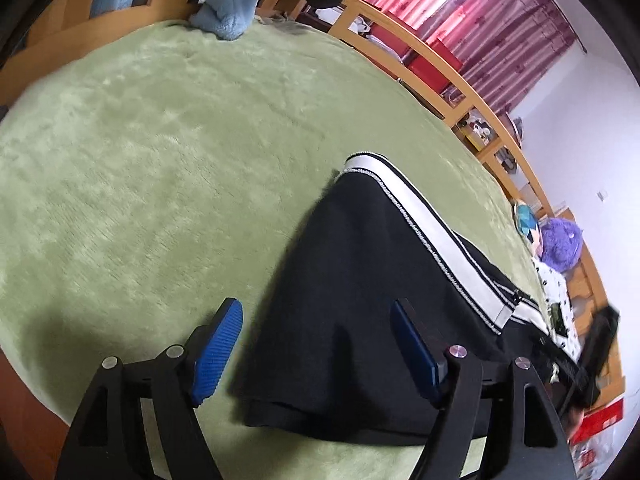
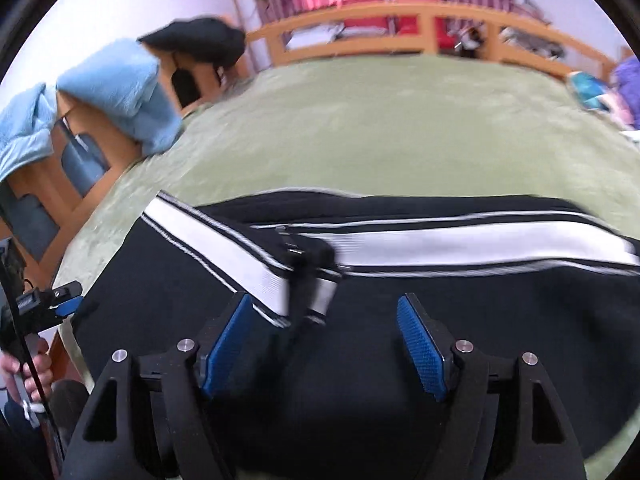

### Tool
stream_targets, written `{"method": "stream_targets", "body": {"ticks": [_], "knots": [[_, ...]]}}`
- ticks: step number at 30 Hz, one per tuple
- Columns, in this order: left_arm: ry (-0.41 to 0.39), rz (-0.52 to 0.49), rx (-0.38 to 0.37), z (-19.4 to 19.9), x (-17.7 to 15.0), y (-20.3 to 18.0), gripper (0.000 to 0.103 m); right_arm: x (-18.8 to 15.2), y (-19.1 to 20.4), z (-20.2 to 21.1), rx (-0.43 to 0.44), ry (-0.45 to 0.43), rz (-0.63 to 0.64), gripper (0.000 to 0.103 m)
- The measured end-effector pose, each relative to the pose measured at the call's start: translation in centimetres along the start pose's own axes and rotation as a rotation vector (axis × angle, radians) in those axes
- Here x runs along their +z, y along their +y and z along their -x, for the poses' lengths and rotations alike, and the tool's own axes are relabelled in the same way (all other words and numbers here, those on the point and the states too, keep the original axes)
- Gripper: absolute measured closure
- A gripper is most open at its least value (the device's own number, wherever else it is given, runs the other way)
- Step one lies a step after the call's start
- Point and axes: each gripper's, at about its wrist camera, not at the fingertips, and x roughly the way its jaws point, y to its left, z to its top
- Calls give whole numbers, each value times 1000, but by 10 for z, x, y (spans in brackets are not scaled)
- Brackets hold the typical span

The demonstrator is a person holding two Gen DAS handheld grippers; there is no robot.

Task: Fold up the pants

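A plush green blanket covers a bed with a wooden rail along its far side, red-striped curtains behind it, and a fluffy light-blue garment draped over the wooden frame well ahead and left of the right gripper. Ahead and left of the left gripper the blanket lies broad and bare right up to that blue garment. The pants, black knit with a white side stripe edged in thin black lines, lie folded flat; their near hem runs just under this gripper and their left edge slants away between its blue ribbed pads, which stand wide apart, gripping nothing. The right gripper tilts down over the black cloth, its jaws also spread wide and empty, the stripe crossing just ahead of its fingertips. Far left of it, a person's hand holds the other gripper's handle
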Motion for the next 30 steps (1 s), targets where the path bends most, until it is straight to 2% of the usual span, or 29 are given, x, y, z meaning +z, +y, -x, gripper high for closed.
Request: {"method": "stream_targets", "body": {"ticks": [3,6,9,11,15,19,21,24,26,30], "knots": [[1,-26,-4,5,2,4,28,10,10,-24,28,47,16,29],[-3,-27,-31,6,4,5,28,21,10,-52,-4,116,8,30],[4,-43,-63,1,5,0,28,22,1,-67,14,141,-29,39],[10,-60,-67,-3,7,-2,28,19,4,-68,9,129,15,60],[21,-84,-43,-10,8,-7,28,28,17,-50,52,77,65,73],[37,-76,-60,-10,4,-7,28,59,36,-39,70,6,111,73],[41,-70,-58,-10,2,-7,28,70,38,-46,45,-4,134,73],[56,-55,-62,-10,-1,-3,28,68,29,-74,7,80,133,70],[68,-61,-51,-10,-6,-2,28,57,20,-89,-9,120,100,64],[109,-32,-74,-12,-13,1,28,49,13,-73,-37,84,62,50]]}}
